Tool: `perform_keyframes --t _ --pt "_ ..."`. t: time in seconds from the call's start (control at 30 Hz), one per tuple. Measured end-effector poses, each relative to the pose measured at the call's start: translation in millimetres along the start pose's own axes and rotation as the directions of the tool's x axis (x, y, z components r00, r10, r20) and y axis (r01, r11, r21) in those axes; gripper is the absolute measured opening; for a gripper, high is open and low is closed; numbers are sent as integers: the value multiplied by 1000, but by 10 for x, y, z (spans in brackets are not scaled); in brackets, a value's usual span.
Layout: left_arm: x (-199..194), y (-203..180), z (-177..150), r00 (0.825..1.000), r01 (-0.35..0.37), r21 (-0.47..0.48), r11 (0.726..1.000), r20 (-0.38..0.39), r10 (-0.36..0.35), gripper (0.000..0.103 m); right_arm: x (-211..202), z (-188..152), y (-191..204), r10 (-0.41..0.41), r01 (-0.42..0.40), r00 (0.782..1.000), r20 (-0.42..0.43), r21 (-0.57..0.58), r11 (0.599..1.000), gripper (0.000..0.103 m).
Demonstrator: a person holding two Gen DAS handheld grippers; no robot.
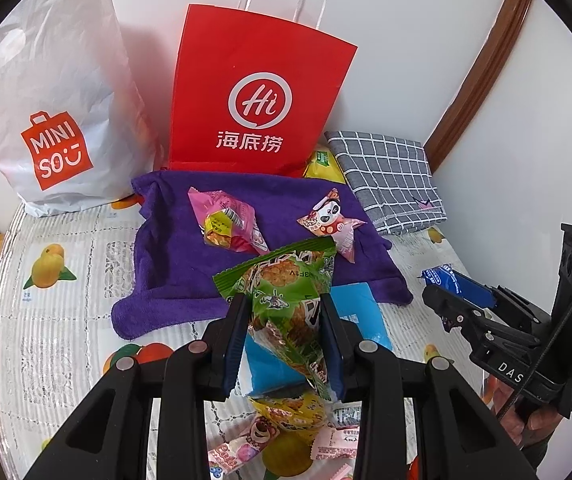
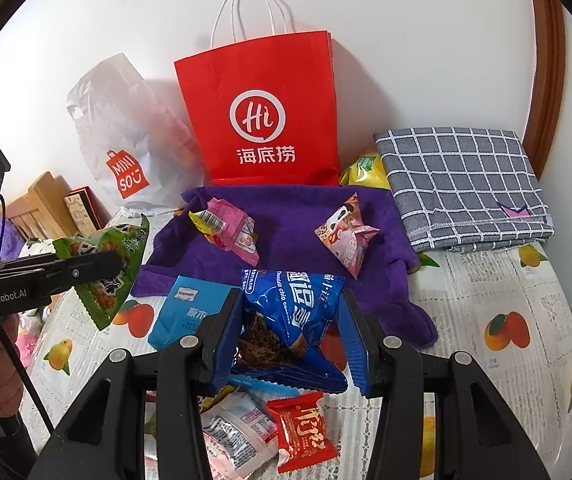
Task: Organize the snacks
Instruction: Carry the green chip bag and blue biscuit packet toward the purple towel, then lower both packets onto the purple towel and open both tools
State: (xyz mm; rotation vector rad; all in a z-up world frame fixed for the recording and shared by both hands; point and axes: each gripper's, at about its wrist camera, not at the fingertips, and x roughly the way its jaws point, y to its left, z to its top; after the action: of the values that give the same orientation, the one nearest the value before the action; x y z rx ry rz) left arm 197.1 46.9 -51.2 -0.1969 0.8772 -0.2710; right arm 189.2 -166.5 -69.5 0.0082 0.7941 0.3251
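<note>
My left gripper (image 1: 282,304) is shut on a green snack packet (image 1: 286,288), held above the table in front of the purple cloth (image 1: 174,264). My right gripper (image 2: 289,300) is shut on a blue cookie packet (image 2: 291,312), also lifted. On the purple cloth (image 2: 293,232) lie a pink packet (image 1: 226,224) and a panda-print packet (image 1: 331,222). From the right wrist view the left gripper (image 2: 114,264) appears at the left with the green packet (image 2: 106,272). The right gripper (image 1: 429,292) shows at the right of the left wrist view, holding the blue packet (image 1: 451,282).
A red paper bag (image 1: 254,100) and a white plastic bag (image 1: 54,92) stand against the back wall. A folded grey checked cloth (image 2: 461,184) lies at the right, with a yellow packet (image 2: 363,170) beside it. A light blue packet (image 2: 190,308) and several loose snacks (image 2: 301,428) lie near the front edge.
</note>
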Motion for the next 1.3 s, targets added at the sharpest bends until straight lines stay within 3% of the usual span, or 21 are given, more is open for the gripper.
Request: perform_keyframes --t 0.6,1.3 --pt "209 136 229 999 -50 23 999 -12 50 33 309 339 -17 -46 46 999 3 -66 997 47" --pt "519 386 568 995 -95 16 995 -12 96 33 781 888 -115 -14 15 1000 18 -61 998 47"
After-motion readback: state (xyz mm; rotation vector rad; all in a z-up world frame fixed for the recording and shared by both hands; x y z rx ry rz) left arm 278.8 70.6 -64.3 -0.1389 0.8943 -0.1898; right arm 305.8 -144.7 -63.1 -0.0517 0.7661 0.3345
